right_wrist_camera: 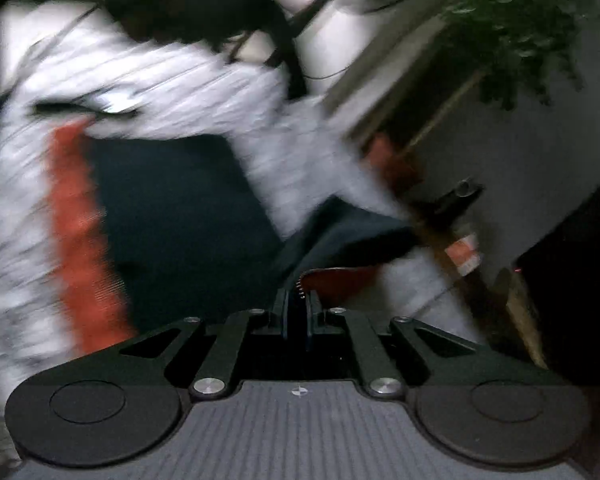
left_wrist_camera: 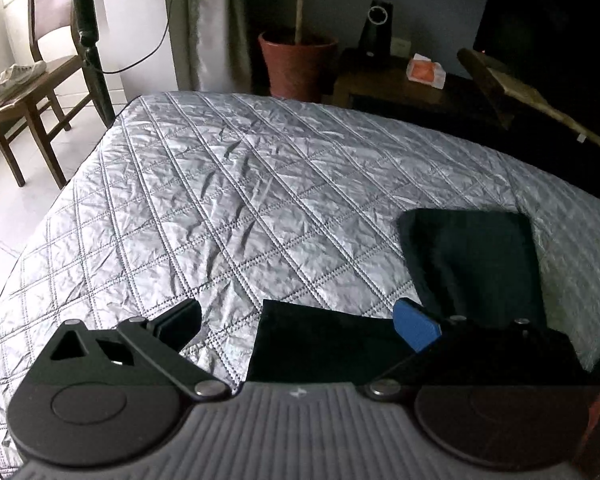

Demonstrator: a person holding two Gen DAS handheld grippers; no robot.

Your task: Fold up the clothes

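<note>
Clearly right claw [right_wrist_camera: 298, 308] pinches dark garment [right_wrist_camera: 340, 236] above quilted bed [right_wrist_camera: 180, 92]

Left wrist: looking forward and down along the left tool [left_wrist_camera: 298, 322], close above the bed [left_wrist_camera: 228, 184], facing a pot [left_wrist_camera: 296, 62] by the wall. Right wrist: tilted, blurred, near the garment [right_wrist_camera: 180, 216]. Shared: bed, pot, garment.
</note>
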